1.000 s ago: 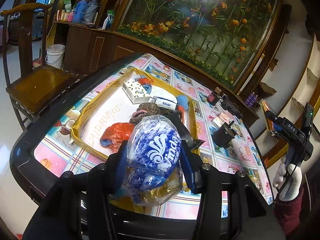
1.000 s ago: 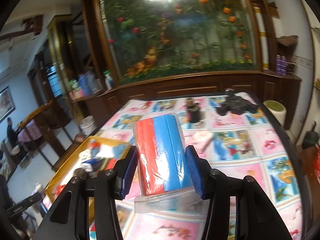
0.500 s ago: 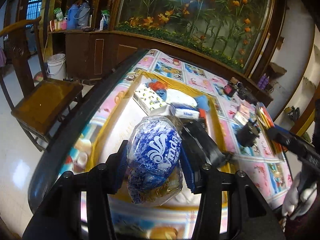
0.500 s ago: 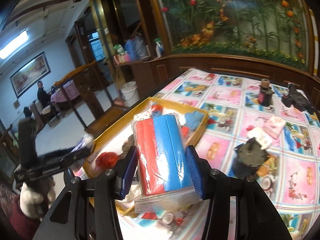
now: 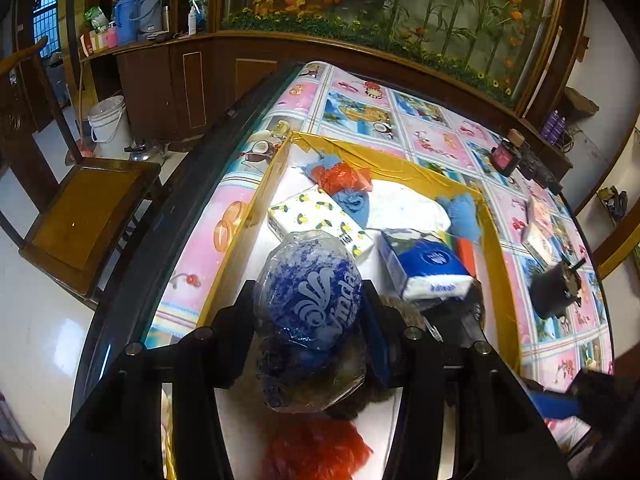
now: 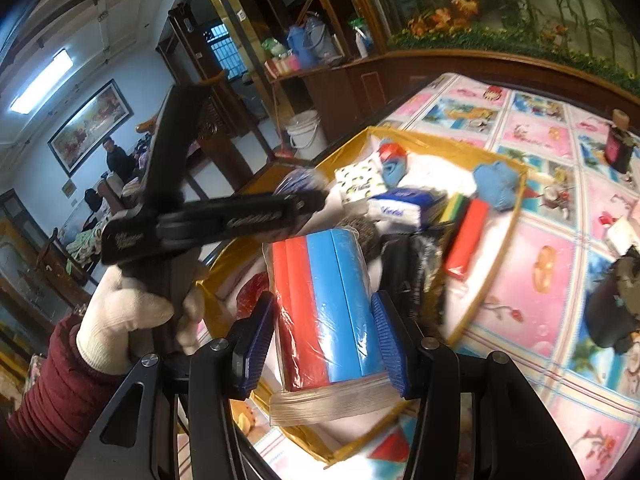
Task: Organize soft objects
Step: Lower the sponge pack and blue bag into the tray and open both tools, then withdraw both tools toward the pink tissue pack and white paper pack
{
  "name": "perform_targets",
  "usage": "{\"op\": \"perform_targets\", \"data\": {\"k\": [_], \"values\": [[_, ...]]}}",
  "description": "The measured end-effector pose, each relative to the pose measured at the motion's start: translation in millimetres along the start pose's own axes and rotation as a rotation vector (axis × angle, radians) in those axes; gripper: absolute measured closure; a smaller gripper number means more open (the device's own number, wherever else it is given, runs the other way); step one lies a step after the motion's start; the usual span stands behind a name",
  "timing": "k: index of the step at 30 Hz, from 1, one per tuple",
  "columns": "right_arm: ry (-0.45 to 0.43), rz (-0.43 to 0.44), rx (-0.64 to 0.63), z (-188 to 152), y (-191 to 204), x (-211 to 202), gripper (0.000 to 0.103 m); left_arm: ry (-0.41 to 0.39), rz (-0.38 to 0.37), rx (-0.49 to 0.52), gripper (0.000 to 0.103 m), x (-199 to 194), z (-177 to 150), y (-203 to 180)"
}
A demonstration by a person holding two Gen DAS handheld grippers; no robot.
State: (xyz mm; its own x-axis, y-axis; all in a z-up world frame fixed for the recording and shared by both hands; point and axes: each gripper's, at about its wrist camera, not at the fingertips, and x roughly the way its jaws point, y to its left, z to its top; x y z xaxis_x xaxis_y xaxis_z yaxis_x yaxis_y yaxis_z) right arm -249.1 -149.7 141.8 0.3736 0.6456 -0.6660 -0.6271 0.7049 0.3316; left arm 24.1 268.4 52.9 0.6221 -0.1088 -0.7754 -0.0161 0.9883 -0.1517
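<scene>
Left wrist view: left gripper (image 5: pixel 308 312) fingers are clamped on a bagged tissue roll (image 5: pixel 310 300), blue print, wrapper bulging between the pads, carried over the near part of the yellow tray (image 5: pixel 494 240). Tray already holds a lemon-print tissue pack (image 5: pixel 320 218), a blue-and-white tissue pack (image 5: pixel 428 266), blue cloth, orange bag; evidently the collection point for soft items.

Right wrist view: right gripper (image 6: pixel 324 340) fingers are closed on a bagged stack of sponges (image 6: pixel 324 308), red and blue, gripped across the broad faces so the loose bag end hangs below. It hangs above the tray's near edge. Gloved hand (image 6: pixel 132 320) carries the left tool just beside it.

Judgement: both loads are angled down toward the tray for release; free floor there is scarce. Hard items, e.g. dark bottle (image 5: pixel 505 156), remain out on the counter (image 5: pixel 560 320).
</scene>
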Motion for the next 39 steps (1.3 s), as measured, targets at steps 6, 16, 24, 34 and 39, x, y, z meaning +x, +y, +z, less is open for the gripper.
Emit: {"op": "perform_targets", "data": {"k": [6,16,24,34,39], "values": [[0.05,0.011,-0.016,12,7,37,0.052,0.011,-0.073,-0.113,0.048,0,1,22],[0.024,-0.006,-0.037,-1,21,39,0.034,-0.099,-0.096,-0.1,0.045,-64,-18,15],[-0.108,-0.05,-0.043,-23,15,-21,0.029,-0.233,-0.167,-0.143,0.034,-131,-60,-2],[-0.194,-0.059,-0.002,-53,8,-70,0.025,-0.267,-0.254,-0.229,0.032,-156,-101,-17],[-0.215,-0.062,0.005,-66,6,-90,0.024,-0.274,-0.268,-0.224,0.032,-163,-108,-26]]}}
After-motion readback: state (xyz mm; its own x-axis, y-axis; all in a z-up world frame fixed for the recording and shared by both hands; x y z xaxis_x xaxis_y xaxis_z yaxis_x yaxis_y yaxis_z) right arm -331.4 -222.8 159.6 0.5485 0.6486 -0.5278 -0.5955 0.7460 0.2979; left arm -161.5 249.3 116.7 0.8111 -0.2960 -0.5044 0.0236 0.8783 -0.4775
